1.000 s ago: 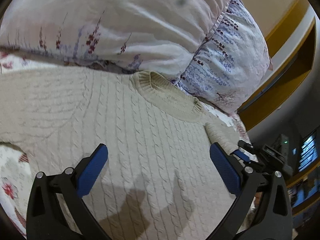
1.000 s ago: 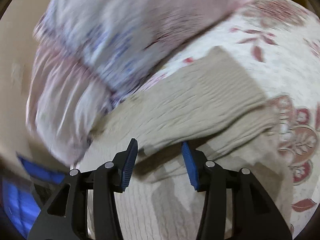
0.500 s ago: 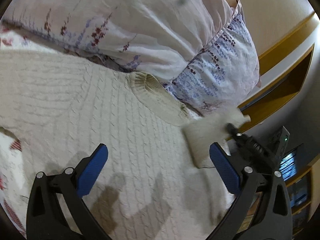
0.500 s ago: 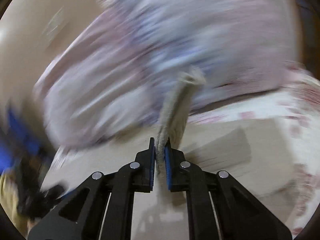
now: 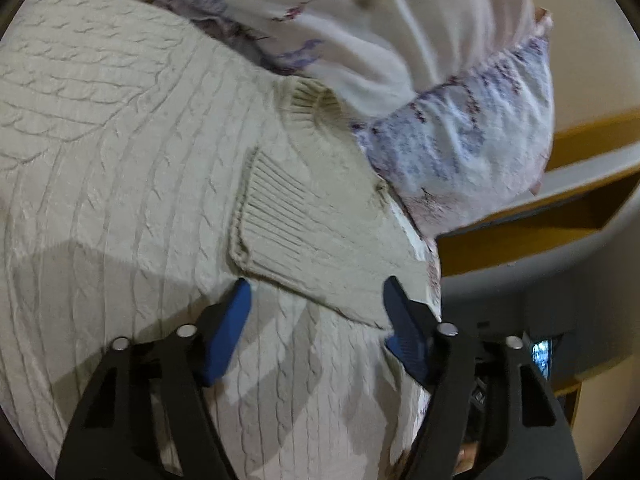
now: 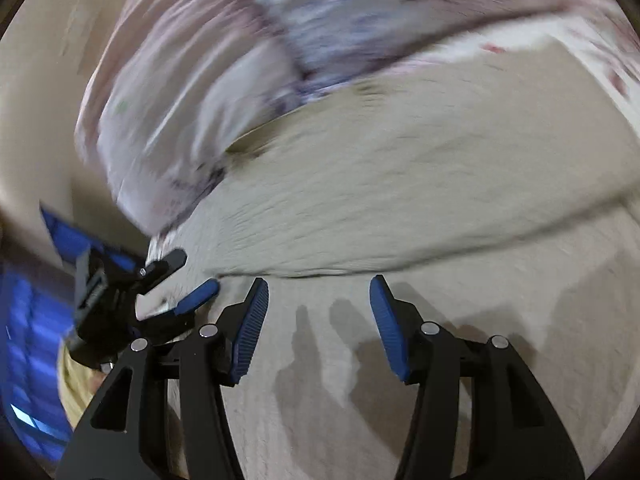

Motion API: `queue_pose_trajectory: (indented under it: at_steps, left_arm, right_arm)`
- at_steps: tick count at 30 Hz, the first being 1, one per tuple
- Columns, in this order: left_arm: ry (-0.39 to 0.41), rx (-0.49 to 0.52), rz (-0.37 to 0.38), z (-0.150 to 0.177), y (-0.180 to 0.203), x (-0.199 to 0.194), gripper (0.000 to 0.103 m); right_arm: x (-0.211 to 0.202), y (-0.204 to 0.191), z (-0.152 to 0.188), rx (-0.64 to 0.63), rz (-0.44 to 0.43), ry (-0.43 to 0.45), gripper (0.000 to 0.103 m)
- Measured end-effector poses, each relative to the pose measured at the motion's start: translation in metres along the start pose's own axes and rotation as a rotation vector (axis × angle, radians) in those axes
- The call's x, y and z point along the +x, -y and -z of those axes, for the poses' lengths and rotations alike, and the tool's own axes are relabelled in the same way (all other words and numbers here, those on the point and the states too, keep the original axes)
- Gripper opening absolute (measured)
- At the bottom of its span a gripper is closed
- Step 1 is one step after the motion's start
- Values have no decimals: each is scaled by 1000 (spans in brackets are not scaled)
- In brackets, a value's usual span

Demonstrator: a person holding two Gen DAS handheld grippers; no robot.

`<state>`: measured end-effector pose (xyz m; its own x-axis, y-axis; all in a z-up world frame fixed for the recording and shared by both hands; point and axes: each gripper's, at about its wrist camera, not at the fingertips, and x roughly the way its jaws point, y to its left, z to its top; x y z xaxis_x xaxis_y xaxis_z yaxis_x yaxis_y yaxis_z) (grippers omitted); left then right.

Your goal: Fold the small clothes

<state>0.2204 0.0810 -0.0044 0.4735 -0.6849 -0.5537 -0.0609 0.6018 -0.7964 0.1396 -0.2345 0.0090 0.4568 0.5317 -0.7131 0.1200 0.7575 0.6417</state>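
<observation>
A cream cable-knit sweater [image 5: 120,184] lies flat on the bed, its ribbed collar [image 5: 308,108] against the pillows. One sleeve [image 5: 320,232] is folded across the body, its ribbed cuff toward the left. My left gripper [image 5: 316,304] is open and empty, just below the folded sleeve's edge. In the right wrist view, which is blurred, the sweater [image 6: 400,208] fills the middle with the folded sleeve across it. My right gripper [image 6: 318,300] is open and empty over the sweater body. The left gripper [image 6: 160,292] shows at its left.
Floral pillows [image 5: 460,140] are stacked behind the collar and also show in the right wrist view [image 6: 240,60]. The bed edge and a yellow wooden frame [image 5: 540,232] lie at the right. A lit screen [image 5: 540,352] glows beyond the bed.
My right gripper was shut on the sleeve and carried it across; it is now open, with the sleeve lying folded on the body. My left gripper has narrowed and moved up to the sleeve.
</observation>
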Motion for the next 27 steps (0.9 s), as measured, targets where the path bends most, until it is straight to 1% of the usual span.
queue_pose_trajectory:
  at_steps: [1,2,3,4,5,6,7,8,12,13,14,15,16,17,18,19,22,24,27]
  left_arm:
    - [6,-8,-12,-3,-1,3,54]
    - [13,-12,-16,-5,-1,5,43]
    - [16,-14,-21,-7,-1,8,36]
    - [16,-13,-38,-11,0,14,20]
    - [13,-11,-50,-13,0,17,8]
    - [13,-1,-62,-16,1,20,8]
    - [23,28,-70,-19,5,22,8]
    - [35,53,-77,-21,8,22,7]
    - [106,135,-81,-30,24,4,7]
    - [142,159,-106,-31,26,-4,7]
    - [173,183,-145,-32,26,-9,7]
    - [185,193,-169,-33,24,-11,7]
    - [179,192,-195,-33,19,-11,7]
    - [166,183,-203,-33,15,-10,7]
    - [147,172,-211,-31,11,-7,7]
    - [123,167,-227,-28,7,-4,7]
    - [97,170,-253,-19,3,1,9]
    - [92,171,-257,-15,1,2,10]
    - [95,174,-257,-13,2,1,12]
  right_arm:
    - [-9,13,-1,51,6,32,55]
    - [-13,21,-3,78,15,58,55]
    - [-21,31,-4,114,29,93,55]
    - [-27,39,-6,149,40,127,55]
    - [-35,52,-9,203,53,175,55]
    - [-39,57,-10,224,63,198,54]
    - [-46,66,-12,260,87,239,54]
    - [-48,73,-15,278,102,263,52]
    - [-59,89,-17,334,145,334,42]
    - [-60,92,-18,344,156,346,41]
    - [-59,96,-20,347,159,349,38]
    - [-57,97,-22,348,161,348,32]
    - [-59,99,-21,345,167,347,27]
    - [-56,99,-22,331,195,352,16]
    - [-56,97,-21,319,218,356,9]
    - [-56,96,-19,311,234,367,8]
    - [-62,93,-16,303,274,403,8]
    - [-63,94,-17,305,293,401,7]
    - [-60,89,-20,277,329,360,9]
